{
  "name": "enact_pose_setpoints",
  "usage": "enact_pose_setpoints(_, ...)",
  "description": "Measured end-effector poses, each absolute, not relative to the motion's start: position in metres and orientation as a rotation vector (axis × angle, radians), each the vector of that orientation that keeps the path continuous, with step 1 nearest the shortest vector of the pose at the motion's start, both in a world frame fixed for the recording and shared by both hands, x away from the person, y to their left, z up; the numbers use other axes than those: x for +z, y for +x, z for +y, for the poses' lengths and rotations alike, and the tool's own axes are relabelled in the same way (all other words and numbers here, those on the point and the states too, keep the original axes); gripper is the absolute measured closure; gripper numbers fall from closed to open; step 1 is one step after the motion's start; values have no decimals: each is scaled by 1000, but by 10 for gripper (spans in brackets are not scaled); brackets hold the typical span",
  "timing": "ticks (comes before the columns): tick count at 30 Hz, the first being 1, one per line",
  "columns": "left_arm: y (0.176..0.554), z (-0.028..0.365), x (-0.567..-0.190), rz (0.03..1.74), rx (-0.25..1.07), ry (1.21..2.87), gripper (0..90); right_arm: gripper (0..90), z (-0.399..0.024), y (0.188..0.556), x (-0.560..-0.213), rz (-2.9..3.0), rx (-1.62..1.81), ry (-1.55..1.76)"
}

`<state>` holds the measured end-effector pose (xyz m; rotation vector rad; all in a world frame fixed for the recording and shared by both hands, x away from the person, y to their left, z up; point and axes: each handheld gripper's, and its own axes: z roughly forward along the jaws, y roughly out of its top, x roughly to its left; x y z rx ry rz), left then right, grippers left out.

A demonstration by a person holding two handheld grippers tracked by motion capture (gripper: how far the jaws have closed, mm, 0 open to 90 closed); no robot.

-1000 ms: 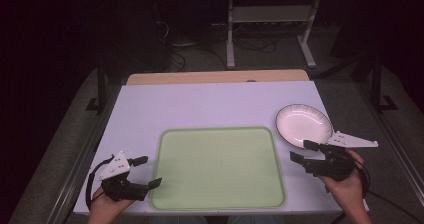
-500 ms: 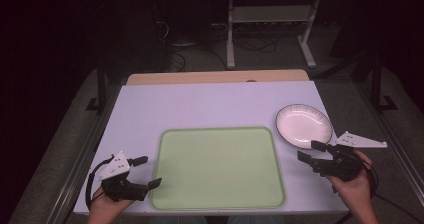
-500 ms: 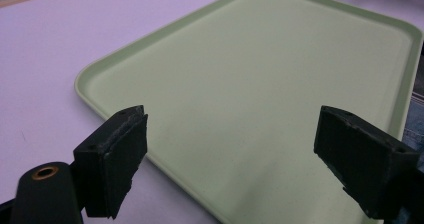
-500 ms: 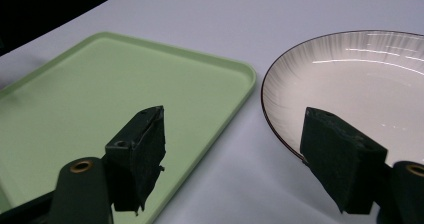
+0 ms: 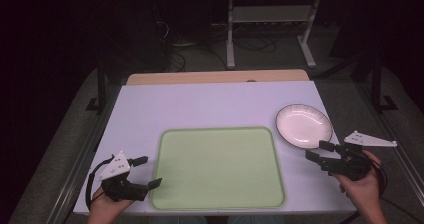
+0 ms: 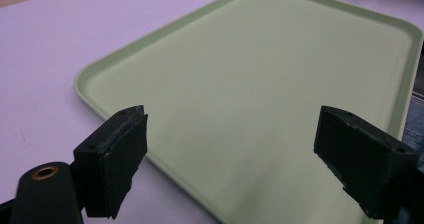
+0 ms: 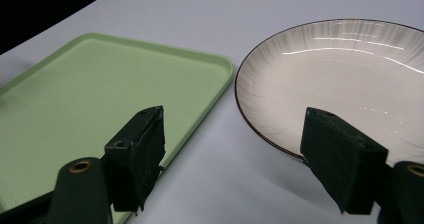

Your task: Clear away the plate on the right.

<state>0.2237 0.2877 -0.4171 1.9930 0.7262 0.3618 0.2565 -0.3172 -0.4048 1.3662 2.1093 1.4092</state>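
Two hand-held tools hover low over the pale lilac surface [image 5: 210, 104], one at each near corner. The left tool [image 5: 145, 171], with its grey three-cornered plate on top, sits just beside the near left edge of the flat, pale green rectangular plastic tray [image 5: 217, 166], which lies in the middle of the near half of the surface. In the left gripper view its black jaws stand wide apart with nothing between them, framing the tray's rounded corner and bare floor. The right tool [image 5: 320, 151] is held just short of the near rim of the round white ceramic plate with a thin dark edge [image 5: 304, 125], which rests on the surface just beside the tray's far right corner, not touching it. In the right gripper view its jaws are also spread wide and hold nothing: one jaw shows in front of the tray's edge, the other in front of the plate's near rim.
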Motion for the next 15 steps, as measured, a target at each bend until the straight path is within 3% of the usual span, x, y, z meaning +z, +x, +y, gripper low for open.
enact_pose_setpoints(15, 224, 288, -417, 727, 362, 1991, 138, 245, -347, 266, -400, 2077, 1414, 1458)
